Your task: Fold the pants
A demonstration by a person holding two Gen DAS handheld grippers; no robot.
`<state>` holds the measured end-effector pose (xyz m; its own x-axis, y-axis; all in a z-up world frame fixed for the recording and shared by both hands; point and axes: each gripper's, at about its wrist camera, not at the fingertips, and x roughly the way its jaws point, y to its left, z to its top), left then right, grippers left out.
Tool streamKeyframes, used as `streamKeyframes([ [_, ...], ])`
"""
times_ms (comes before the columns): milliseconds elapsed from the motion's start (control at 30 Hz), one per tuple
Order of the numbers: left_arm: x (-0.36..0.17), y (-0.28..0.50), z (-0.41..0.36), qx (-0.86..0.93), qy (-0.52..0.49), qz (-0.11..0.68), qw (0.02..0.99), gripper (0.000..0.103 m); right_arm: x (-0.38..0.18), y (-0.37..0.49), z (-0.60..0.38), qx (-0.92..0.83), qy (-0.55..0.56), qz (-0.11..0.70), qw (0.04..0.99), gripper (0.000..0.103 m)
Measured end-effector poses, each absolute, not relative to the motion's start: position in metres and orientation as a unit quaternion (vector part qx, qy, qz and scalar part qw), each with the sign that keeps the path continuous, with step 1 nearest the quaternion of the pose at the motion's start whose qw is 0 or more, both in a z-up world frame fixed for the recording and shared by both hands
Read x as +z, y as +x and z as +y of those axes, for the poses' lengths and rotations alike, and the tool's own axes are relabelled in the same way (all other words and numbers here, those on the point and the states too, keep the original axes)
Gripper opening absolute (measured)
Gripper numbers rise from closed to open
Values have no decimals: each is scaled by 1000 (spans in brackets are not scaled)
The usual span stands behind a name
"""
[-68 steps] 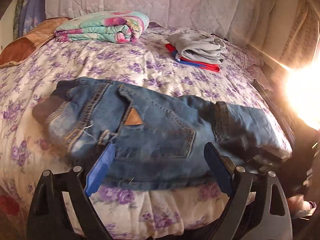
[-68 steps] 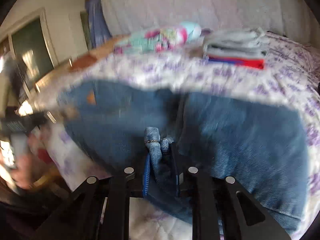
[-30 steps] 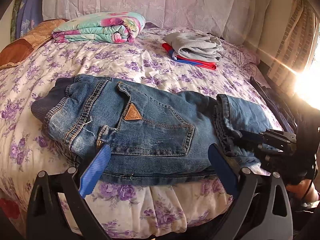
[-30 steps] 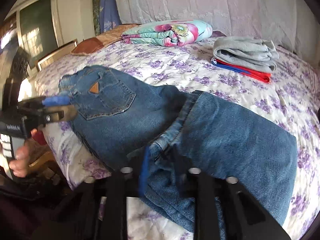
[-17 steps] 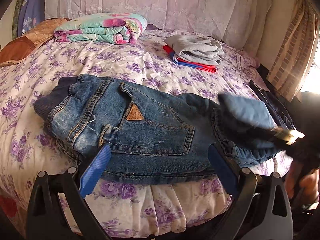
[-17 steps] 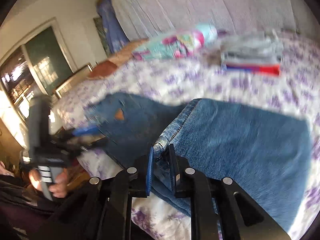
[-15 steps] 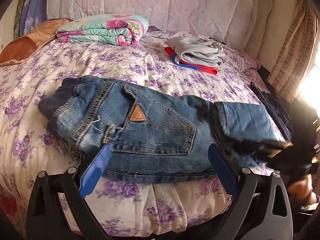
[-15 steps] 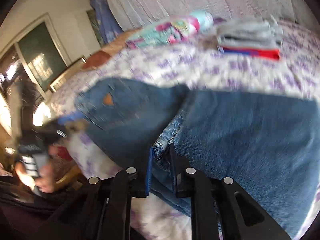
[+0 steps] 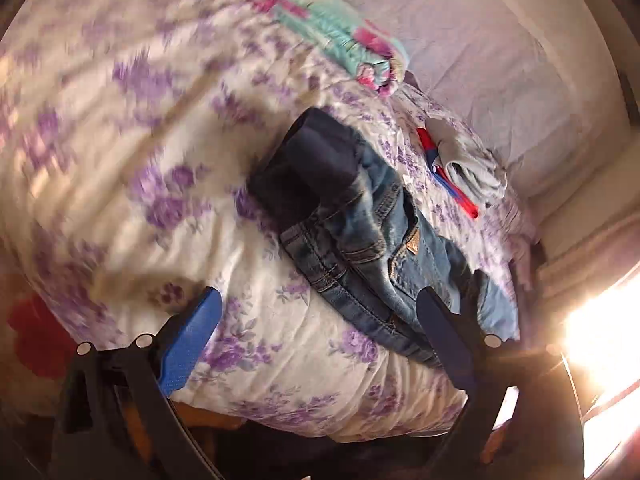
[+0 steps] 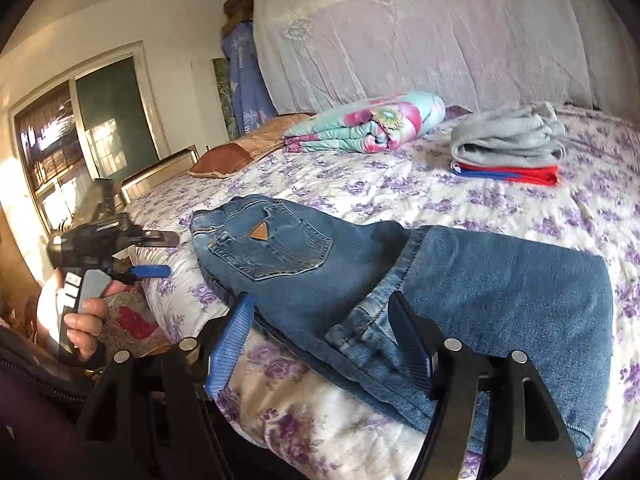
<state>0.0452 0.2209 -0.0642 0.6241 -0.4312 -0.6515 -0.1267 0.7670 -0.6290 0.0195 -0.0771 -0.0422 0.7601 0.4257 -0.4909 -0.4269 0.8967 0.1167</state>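
The jeans (image 10: 400,280) lie folded over near the bed's (image 10: 460,196) front edge, both the left gripper (image 9: 316,330) and right gripper (image 10: 324,340) spread and empty — likely between folds, needing a fresh grasp — while only the right view shows the leg end doubled back.

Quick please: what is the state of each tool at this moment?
Left tool: open, holding nothing.
Right tool: open, over the jeans, gripping nothing.
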Motion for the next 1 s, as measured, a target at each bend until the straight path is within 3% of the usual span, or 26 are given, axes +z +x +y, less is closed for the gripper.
streamKeyframes([
  [500, -76, 100, 197, -91, -397, 400, 821, 96, -47, 6, -86, 225, 19, 270, 936, 72],
  [533, -75, 101, 199, -86, -404, 389, 823, 92, -47, 4, -86, 224, 18, 269, 936, 72],
  [567, -74, 100, 200, -81, -403, 383, 827, 71, -47, 4, -87, 223, 17, 267, 937, 72],
  [633, -66, 94, 195, -69, -375, 368, 848, 45, -45, 0, -92, 215, 18, 259, 941, 72],
  [667, -59, 90, 190, -68, -351, 359, 862, 39, -44, -2, -97, 206, 22, 255, 944, 72],
  [867, 17, 65, 115, -131, -193, 298, 925, 33, -31, -14, -147, 152, 68, 225, 960, 72],
  [1000, 65, 46, 15, -193, -39, 274, 941, 33, -6, -34, -209, 77, 119, 175, 974, 72],
])
